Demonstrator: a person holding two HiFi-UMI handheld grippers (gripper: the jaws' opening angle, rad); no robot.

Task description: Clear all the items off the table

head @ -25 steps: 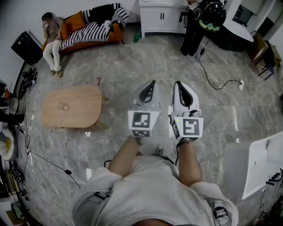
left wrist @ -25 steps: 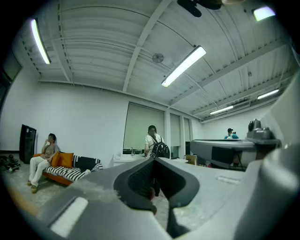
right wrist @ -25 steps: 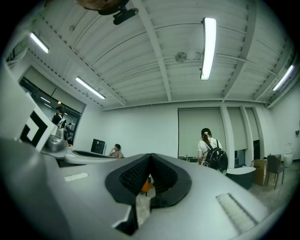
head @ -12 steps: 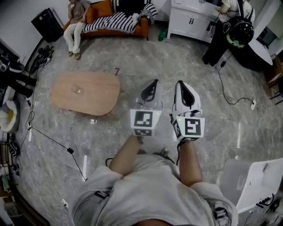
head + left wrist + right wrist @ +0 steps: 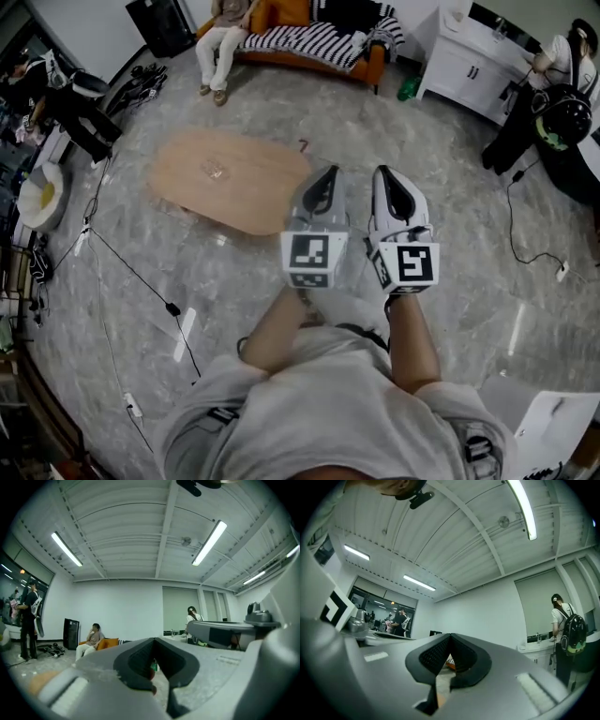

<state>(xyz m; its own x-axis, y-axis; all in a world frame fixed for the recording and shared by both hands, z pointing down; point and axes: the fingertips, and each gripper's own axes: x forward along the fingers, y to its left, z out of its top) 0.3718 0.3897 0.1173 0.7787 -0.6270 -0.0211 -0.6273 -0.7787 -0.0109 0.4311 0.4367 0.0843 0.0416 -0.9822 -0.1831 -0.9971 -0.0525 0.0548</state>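
Note:
In the head view a low oval wooden table (image 5: 246,192) stands on the marble floor, ahead and to the left of both grippers. A small clear item (image 5: 214,170) lies on its top; I cannot tell what it is. My left gripper (image 5: 324,174) and right gripper (image 5: 388,173) are held side by side at chest height, well short of the table, tips pointing forward. In the left gripper view the left gripper (image 5: 153,640) has its jaws pressed together with nothing between them. The right gripper (image 5: 449,638) looks the same in the right gripper view.
An orange sofa (image 5: 370,58) with a striped blanket stands behind the table, and a person (image 5: 223,26) sits on it. A white cabinet (image 5: 473,58) and another person (image 5: 551,105) are at the far right. Cables (image 5: 141,279) run over the floor at left. A white chair (image 5: 553,429) is at lower right.
The table has shifted right and closer to the grippers in the head view as the person turned and walked. Both grippers stay shut, side by side.

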